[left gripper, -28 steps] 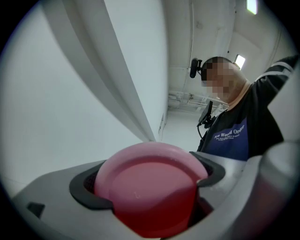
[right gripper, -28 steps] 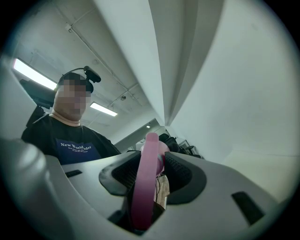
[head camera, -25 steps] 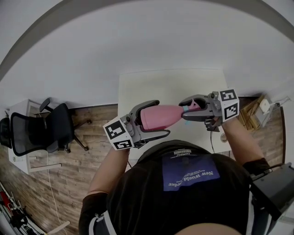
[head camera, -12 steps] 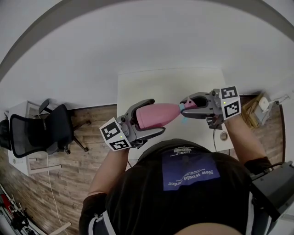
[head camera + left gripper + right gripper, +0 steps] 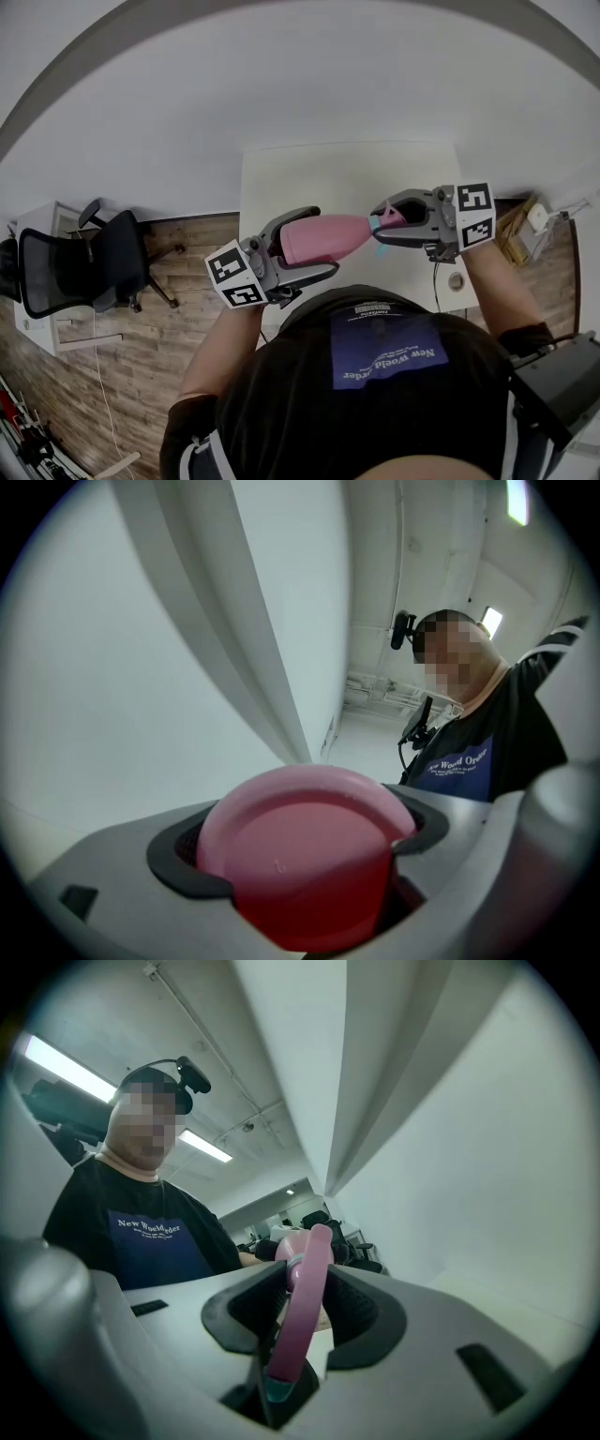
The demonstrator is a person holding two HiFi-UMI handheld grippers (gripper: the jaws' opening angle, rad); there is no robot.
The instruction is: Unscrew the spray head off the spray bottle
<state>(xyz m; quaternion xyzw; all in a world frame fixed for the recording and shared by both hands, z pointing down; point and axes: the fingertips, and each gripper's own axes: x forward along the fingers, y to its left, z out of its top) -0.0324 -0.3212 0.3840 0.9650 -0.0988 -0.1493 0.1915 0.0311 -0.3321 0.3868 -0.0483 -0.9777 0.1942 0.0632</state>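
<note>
Head view, frame centre: one pink spray bottle [image 5: 314, 239] is held level over one white table [image 5: 319, 173], between two grippers. Left gripper [image 5: 321, 242] is clamped on the bottle's base. Right gripper [image 5: 381, 225] jaws have just been closing and apparently press on the one spray head [image 5: 302, 1302] between them.

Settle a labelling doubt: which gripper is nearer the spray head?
Right. The right gripper has just closed further on the spray head; the left gripper clamps the bottle's far end.
</note>
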